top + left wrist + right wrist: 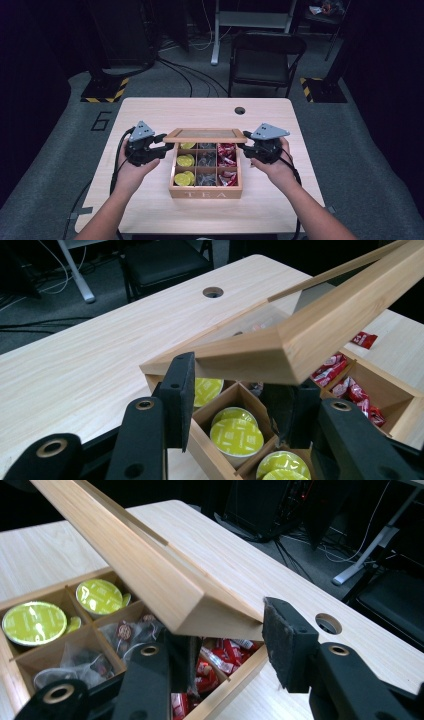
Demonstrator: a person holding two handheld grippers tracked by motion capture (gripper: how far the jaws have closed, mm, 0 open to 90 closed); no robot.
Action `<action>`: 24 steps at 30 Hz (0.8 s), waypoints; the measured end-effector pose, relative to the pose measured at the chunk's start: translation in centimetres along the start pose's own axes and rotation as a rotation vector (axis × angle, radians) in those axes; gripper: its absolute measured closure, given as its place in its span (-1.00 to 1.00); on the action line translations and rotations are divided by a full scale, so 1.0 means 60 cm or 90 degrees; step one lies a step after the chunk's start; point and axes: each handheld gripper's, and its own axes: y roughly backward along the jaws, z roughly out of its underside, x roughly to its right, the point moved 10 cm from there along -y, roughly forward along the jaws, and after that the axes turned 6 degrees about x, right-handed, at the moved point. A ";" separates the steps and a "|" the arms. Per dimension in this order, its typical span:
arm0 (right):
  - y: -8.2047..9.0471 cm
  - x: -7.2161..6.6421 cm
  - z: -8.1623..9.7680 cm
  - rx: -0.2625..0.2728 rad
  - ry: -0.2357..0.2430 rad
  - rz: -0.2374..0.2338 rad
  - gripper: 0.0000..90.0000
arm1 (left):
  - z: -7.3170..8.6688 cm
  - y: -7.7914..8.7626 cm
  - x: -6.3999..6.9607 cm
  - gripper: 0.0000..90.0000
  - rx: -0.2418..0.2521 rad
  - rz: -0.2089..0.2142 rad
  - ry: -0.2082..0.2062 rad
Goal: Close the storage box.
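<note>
A wooden tea box (205, 192) marked TEA stands mid-table, its glass-paned lid (206, 134) tilted half up. My left gripper (162, 147) grips the lid's left end, where the lid (320, 325) corner sits between the jaws of the left gripper (242, 382). My right gripper (247, 147) grips the right end, and one pad (287, 640) of the right gripper (227, 630) presses the lid (150, 570) corner. Inside lie yellow-green capsules (185, 161) (236, 432) (34, 622) at the left, clear sachets (206, 161) (75, 665) in the middle, and red packets (227, 155) (220, 657) at the right.
The light wooden table (150, 112) has a round cable hole (240, 110) near its far edge. A folding chair (265, 60) stands beyond it. One red packet (364, 340) seems to lie on the table past the box's right side.
</note>
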 end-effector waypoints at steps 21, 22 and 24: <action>0.009 -0.021 0.048 -0.004 -0.036 -0.015 0.24 | 0.042 0.007 0.020 0.25 -0.008 -0.001 0.019; 0.009 -0.022 0.051 -0.006 -0.041 -0.014 0.24 | 0.044 0.007 0.020 0.25 -0.010 0.001 0.018; 0.012 -0.025 0.056 -0.009 -0.043 -0.017 0.21 | 0.046 0.007 0.021 0.26 -0.012 0.000 0.016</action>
